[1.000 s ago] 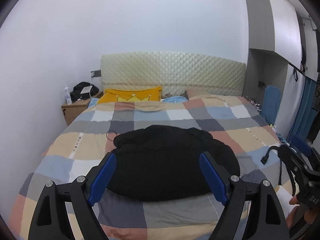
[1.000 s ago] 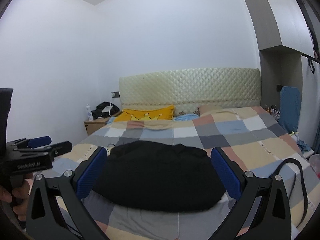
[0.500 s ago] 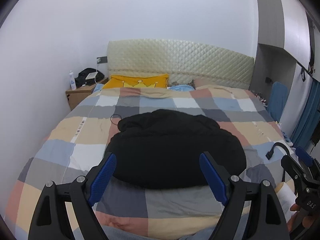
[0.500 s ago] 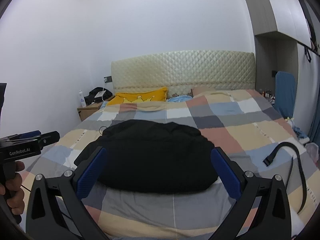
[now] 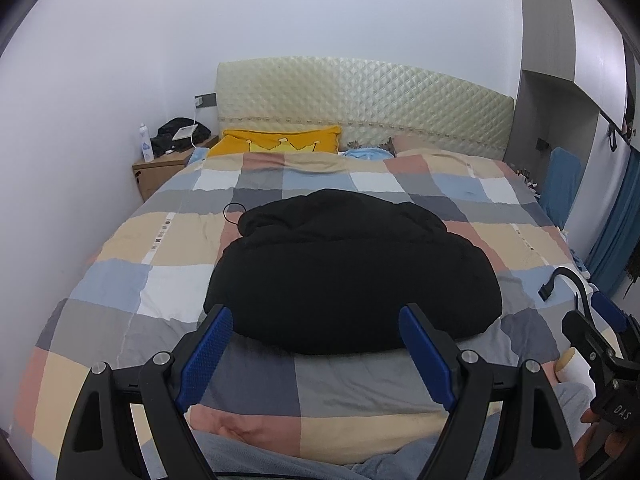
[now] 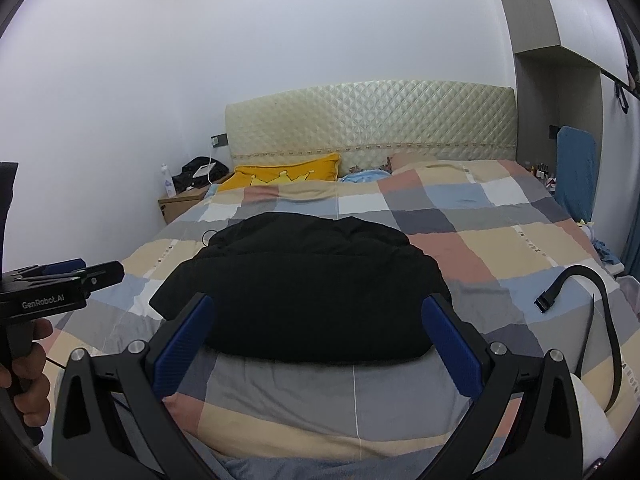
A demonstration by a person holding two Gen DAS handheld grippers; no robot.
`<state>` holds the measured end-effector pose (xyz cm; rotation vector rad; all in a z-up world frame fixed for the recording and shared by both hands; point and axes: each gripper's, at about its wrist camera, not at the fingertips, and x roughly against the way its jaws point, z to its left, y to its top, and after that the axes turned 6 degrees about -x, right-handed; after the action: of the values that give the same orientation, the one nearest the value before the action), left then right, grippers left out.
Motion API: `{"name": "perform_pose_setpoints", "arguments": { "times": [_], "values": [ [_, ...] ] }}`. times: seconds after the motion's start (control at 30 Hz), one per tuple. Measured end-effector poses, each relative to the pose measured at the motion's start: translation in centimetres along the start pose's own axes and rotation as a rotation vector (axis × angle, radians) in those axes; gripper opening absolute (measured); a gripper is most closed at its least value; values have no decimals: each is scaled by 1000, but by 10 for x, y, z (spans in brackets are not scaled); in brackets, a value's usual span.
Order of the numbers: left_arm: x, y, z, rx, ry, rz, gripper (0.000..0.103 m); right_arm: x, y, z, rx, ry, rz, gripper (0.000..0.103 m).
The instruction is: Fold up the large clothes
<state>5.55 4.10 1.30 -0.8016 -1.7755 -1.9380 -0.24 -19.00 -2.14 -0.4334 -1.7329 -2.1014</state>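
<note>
Facing one black garment (image 5: pixel 352 272) at 12 o'clock on the bed (image 5: pixel 120 248); your left gripper (image 5: pixel 316 344) and right gripper (image 6: pixel 320 332) are both released, empty.

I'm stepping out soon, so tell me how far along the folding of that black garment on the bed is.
Done: nothing visibly; the black garment lies as a rounded heap on the checked duvet. In hand: nothing; the left gripper and right gripper are both open, aimed at its near edge, apart from the fabric. Left: grasping, spreading it out and every fold.
</note>
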Motion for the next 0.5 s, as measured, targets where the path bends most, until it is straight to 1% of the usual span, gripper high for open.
{"name": "perform_pose_setpoints", "arguments": {
  "times": [0.23, 0.5],
  "values": [
    [-4, -1, -4, -12, -9, 20, 85, -1, 0, 1, -4, 0, 2, 103],
    [-5, -1, -3, -8, -13, 23, 85, -3, -1, 1, -2, 2, 22, 103]
  ]
}}
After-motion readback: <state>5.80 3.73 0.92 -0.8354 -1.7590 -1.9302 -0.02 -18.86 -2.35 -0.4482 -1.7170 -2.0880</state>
